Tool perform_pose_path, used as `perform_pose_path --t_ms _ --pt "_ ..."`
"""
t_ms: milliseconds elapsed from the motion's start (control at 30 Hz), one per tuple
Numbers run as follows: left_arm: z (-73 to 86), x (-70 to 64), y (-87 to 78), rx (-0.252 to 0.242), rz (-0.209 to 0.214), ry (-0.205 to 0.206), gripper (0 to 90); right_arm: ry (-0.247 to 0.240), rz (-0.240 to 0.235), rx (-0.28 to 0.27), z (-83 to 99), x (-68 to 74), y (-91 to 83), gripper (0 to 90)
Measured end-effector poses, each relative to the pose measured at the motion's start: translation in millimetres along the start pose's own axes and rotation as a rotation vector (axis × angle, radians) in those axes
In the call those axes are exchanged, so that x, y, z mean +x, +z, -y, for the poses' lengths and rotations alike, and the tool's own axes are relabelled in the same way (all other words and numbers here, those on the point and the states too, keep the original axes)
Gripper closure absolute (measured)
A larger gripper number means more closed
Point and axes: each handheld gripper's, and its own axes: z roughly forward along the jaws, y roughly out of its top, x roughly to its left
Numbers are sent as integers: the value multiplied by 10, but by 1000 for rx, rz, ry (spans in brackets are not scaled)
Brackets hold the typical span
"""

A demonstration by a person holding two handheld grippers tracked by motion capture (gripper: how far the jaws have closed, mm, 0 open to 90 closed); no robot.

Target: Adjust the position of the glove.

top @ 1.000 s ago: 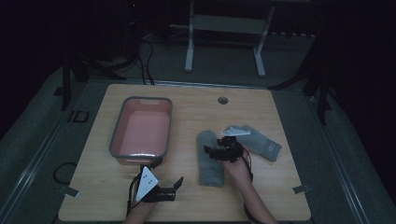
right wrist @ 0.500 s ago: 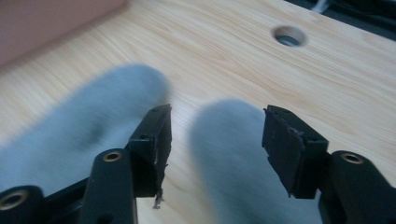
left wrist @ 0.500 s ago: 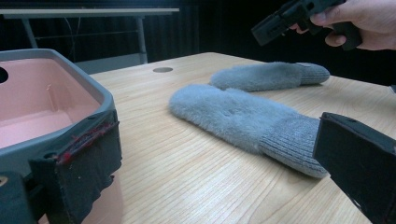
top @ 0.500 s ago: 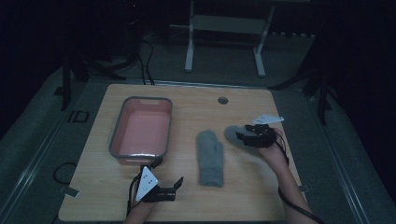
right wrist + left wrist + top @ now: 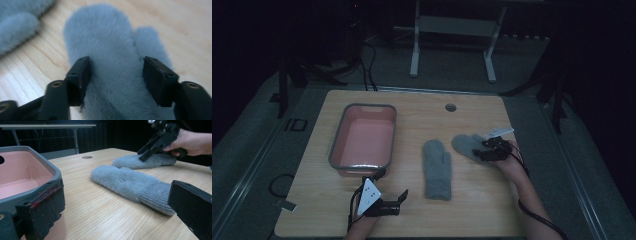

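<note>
Two grey fuzzy mittens lie on the wooden table (image 5: 472,210). One mitten (image 5: 436,170) lies lengthwise in the middle, also seen in the left gripper view (image 5: 130,182). The other mitten (image 5: 464,144) lies to its right. My right gripper (image 5: 479,151) points down onto it, open, one jaw on each side of the mitten's body (image 5: 100,32) with its thumb to the right. My left gripper (image 5: 393,184) rests near the front edge, open and holding nothing, its jaws wide apart (image 5: 117,220). From there the right gripper (image 5: 160,141) shows on the far mitten (image 5: 145,161).
A pink tub with a grey rim (image 5: 362,165) stands on the table's left half, close to my left gripper (image 5: 37,162). A round hole (image 5: 450,107) sits near the table's far edge. Dark floor, cables and a stand frame lie beyond the table.
My right gripper has moved from the middle mitten rightward to the second mitten and settled down astride it. The left gripper has stayed put.
</note>
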Motion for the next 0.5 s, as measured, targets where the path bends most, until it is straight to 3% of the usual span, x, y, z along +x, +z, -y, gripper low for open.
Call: perform_pose_path --t_ms 67,100,267,367,500 --pt "1 0 0 -2 1 -2 15 -21 13 28 33 12 72 401" --pt "1 0 0 -2 2 -2 15 -3 12 20 38 0 82 437" --pt "1 -2 -1 -2 1 -1 15 -3 31 10 50 20 79 693" --pt "1 1 0 -2 1 -3 15 29 55 28 37 78 62 749" --pt "0 1 0 -1 -1 -4 15 117 92 31 9 151 8 787"
